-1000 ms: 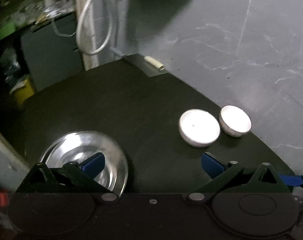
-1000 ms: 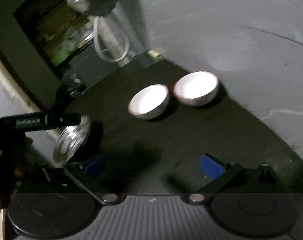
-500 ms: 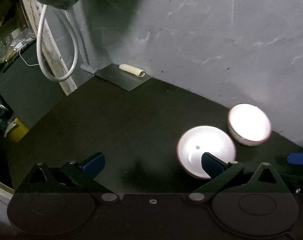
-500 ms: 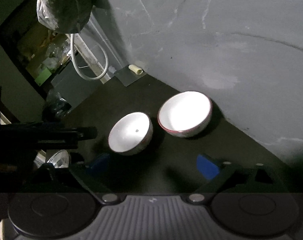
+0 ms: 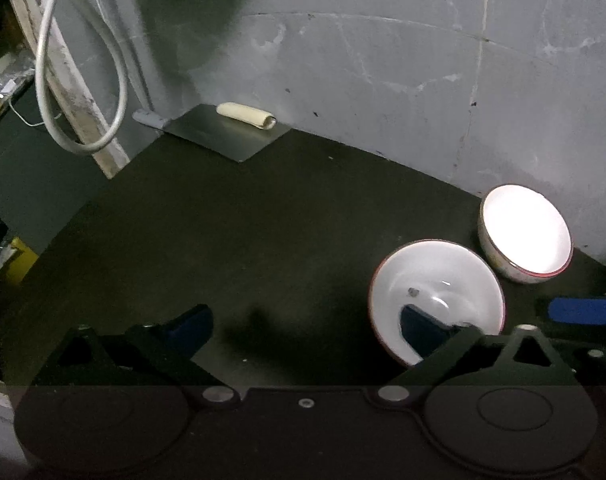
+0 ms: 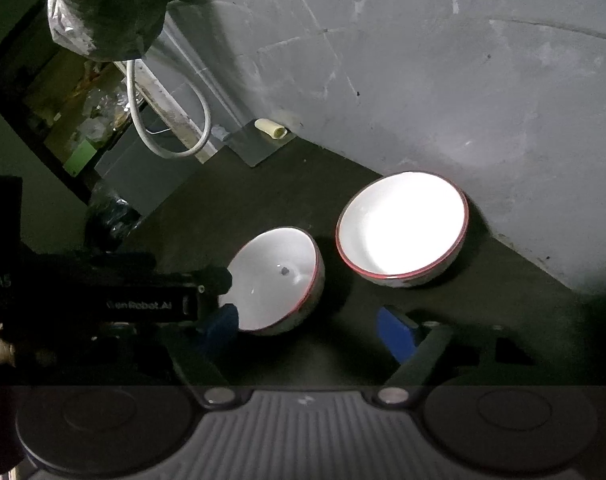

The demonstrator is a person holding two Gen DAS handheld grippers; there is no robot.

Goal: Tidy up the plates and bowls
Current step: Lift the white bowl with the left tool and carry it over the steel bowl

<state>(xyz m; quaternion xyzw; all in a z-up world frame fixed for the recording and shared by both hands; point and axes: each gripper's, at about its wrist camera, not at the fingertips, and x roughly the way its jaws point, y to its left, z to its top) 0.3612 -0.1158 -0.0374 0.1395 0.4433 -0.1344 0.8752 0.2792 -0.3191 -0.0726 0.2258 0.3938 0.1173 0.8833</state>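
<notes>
Two white bowls with red rims stand on the dark table by the grey wall. The nearer bowl has a dark speck inside. The farther bowl stands upright beside it. My left gripper is open; its right finger reaches over the near bowl's rim, its left finger is over bare table. My right gripper is open and empty, low over the table just in front of both bowls. The left gripper's body shows at the left of the right wrist view.
A flat metal sheet with a cream roll lies at the table's back corner. A white cable loop hangs on the wall post. A wrapped bundle hangs above. Clutter fills the dark space left of the table.
The left gripper swung right, away from a steel plate that has left its view, and closed in on the near bowl. The right gripper moved closer to both bowls.
</notes>
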